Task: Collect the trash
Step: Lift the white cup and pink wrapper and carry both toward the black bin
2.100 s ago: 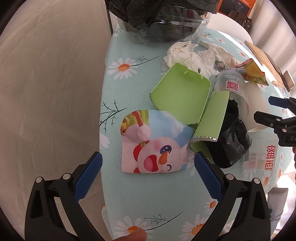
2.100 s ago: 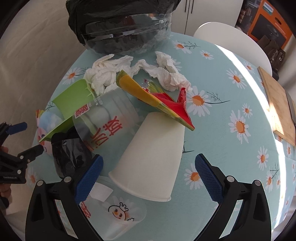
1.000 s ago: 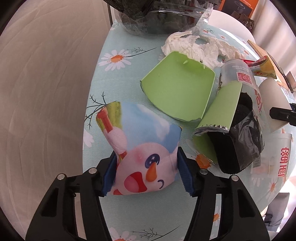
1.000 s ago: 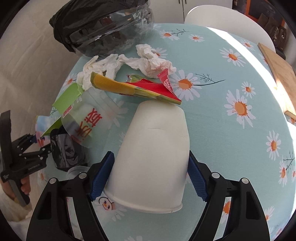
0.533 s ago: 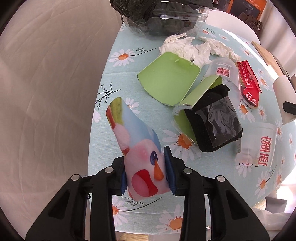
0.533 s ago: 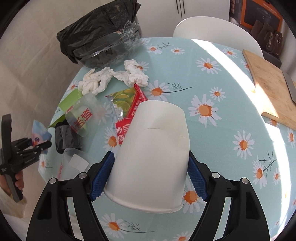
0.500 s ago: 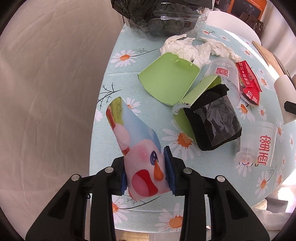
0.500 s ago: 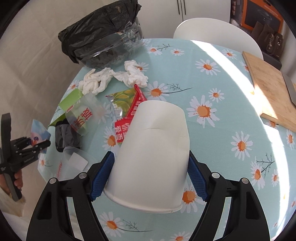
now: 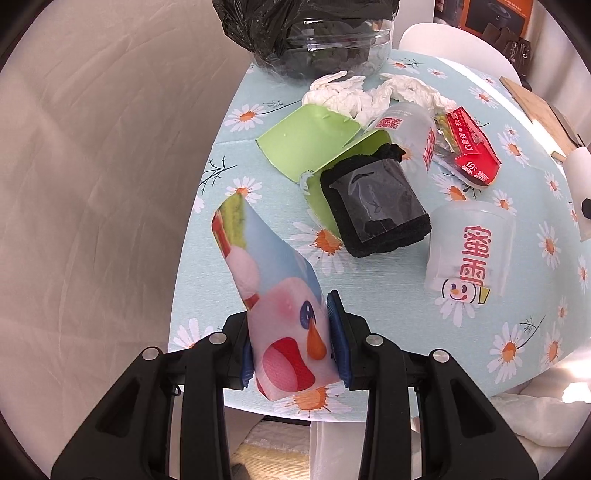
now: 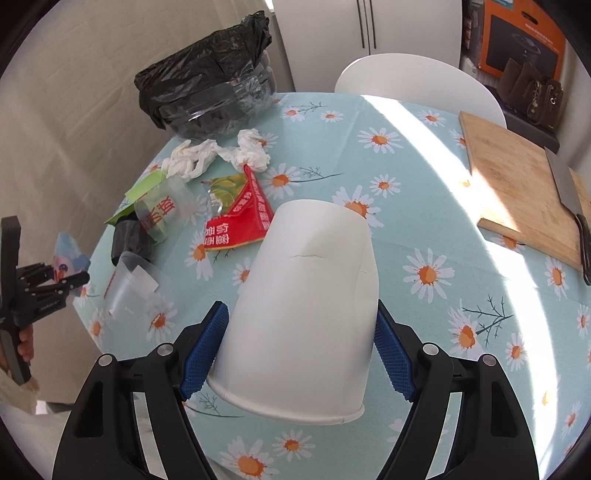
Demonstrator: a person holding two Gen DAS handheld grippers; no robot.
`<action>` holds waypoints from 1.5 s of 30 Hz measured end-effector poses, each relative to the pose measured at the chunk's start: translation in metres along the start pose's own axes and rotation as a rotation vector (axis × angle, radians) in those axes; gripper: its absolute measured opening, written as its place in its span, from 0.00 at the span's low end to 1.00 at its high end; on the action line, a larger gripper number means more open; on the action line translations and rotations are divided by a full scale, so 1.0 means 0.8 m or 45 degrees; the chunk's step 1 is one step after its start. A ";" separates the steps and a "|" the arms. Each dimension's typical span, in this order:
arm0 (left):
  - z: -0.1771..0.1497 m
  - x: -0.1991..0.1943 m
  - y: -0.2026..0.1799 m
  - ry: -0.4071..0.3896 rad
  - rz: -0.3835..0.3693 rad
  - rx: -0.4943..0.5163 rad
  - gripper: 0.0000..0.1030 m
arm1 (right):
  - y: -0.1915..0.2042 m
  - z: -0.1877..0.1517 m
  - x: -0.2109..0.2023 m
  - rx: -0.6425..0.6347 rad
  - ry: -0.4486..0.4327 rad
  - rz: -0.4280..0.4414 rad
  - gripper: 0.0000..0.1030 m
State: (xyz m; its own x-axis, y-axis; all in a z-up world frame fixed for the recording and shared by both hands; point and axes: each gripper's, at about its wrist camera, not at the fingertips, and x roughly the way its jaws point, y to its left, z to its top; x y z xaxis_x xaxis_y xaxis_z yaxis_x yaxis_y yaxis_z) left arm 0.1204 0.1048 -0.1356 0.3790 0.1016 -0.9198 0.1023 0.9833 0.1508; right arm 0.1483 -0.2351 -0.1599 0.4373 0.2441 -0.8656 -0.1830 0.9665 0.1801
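Observation:
My left gripper (image 9: 295,339) is shut on a snowman-print wrapper (image 9: 273,291) and holds it above the table's near edge. My right gripper (image 10: 301,349) is shut on a white paper cup (image 10: 306,306), bottom pointing away, lifted over the table. A clear bin lined with a black bag (image 9: 317,33) stands at the table's far edge; it also shows in the right wrist view (image 10: 207,85). The left gripper (image 10: 51,284) with the wrapper shows at the left of the right wrist view.
On the daisy tablecloth (image 10: 424,206) lie crumpled tissues (image 9: 354,94), a green carton (image 9: 310,142), a black pouch (image 9: 373,203), two clear plastic cups (image 9: 469,251), a red wrapper (image 9: 469,151). A cutting board (image 10: 517,184) with a knife (image 10: 569,195) lies right. A white chair (image 10: 417,77) stands behind.
Both grippers have risen and pulled back from the table with the wrapper and the cup held. The view of the table is wider now.

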 end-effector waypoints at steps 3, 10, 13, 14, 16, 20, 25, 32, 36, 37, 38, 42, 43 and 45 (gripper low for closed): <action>-0.011 -0.012 -0.008 -0.014 0.018 -0.039 0.34 | -0.009 -0.013 -0.003 -0.031 0.016 0.052 0.71; -0.013 -0.041 -0.012 -0.025 0.062 -0.081 0.34 | -0.018 -0.027 -0.032 -0.070 -0.035 0.133 0.71; -0.002 -0.052 -0.009 -0.040 0.091 -0.080 0.34 | -0.021 -0.023 -0.046 -0.076 -0.070 0.157 0.71; 0.004 -0.056 -0.009 -0.047 0.091 -0.076 0.34 | -0.022 -0.020 -0.049 -0.082 -0.080 0.158 0.71; 0.018 -0.064 -0.007 -0.065 0.096 -0.062 0.34 | -0.025 -0.013 -0.056 -0.083 -0.099 0.150 0.71; 0.050 -0.082 -0.008 -0.127 0.101 -0.022 0.34 | -0.031 0.003 -0.070 -0.081 -0.135 0.148 0.71; 0.094 -0.095 -0.011 -0.158 0.142 0.027 0.34 | -0.032 0.037 -0.080 -0.106 -0.190 0.106 0.71; 0.151 -0.109 -0.005 -0.203 0.146 0.063 0.34 | -0.017 0.109 -0.081 -0.151 -0.260 0.076 0.71; 0.183 -0.117 -0.001 -0.232 0.123 0.079 0.34 | 0.004 0.157 -0.078 -0.182 -0.300 0.098 0.71; 0.190 -0.119 -0.001 -0.243 0.120 0.090 0.35 | 0.010 0.168 -0.077 -0.192 -0.310 0.106 0.71; 0.198 -0.120 0.000 -0.248 0.116 0.097 0.35 | 0.018 0.180 -0.075 -0.204 -0.319 0.114 0.71; 0.230 -0.120 0.005 -0.285 0.068 0.094 0.35 | 0.042 0.225 -0.068 -0.209 -0.374 0.123 0.71; 0.238 -0.118 0.005 -0.291 0.063 0.100 0.35 | 0.046 0.236 -0.065 -0.199 -0.385 0.139 0.71; 0.255 -0.113 0.007 -0.296 0.028 0.107 0.35 | 0.057 0.256 -0.060 -0.189 -0.407 0.155 0.71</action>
State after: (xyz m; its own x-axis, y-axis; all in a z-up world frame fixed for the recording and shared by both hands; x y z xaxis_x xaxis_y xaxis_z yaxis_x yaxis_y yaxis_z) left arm 0.2741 0.0700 0.0226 0.5824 0.0760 -0.8094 0.1638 0.9642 0.2084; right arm 0.2994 -0.1864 -0.0149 0.6532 0.3915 -0.6482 -0.3661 0.9126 0.1822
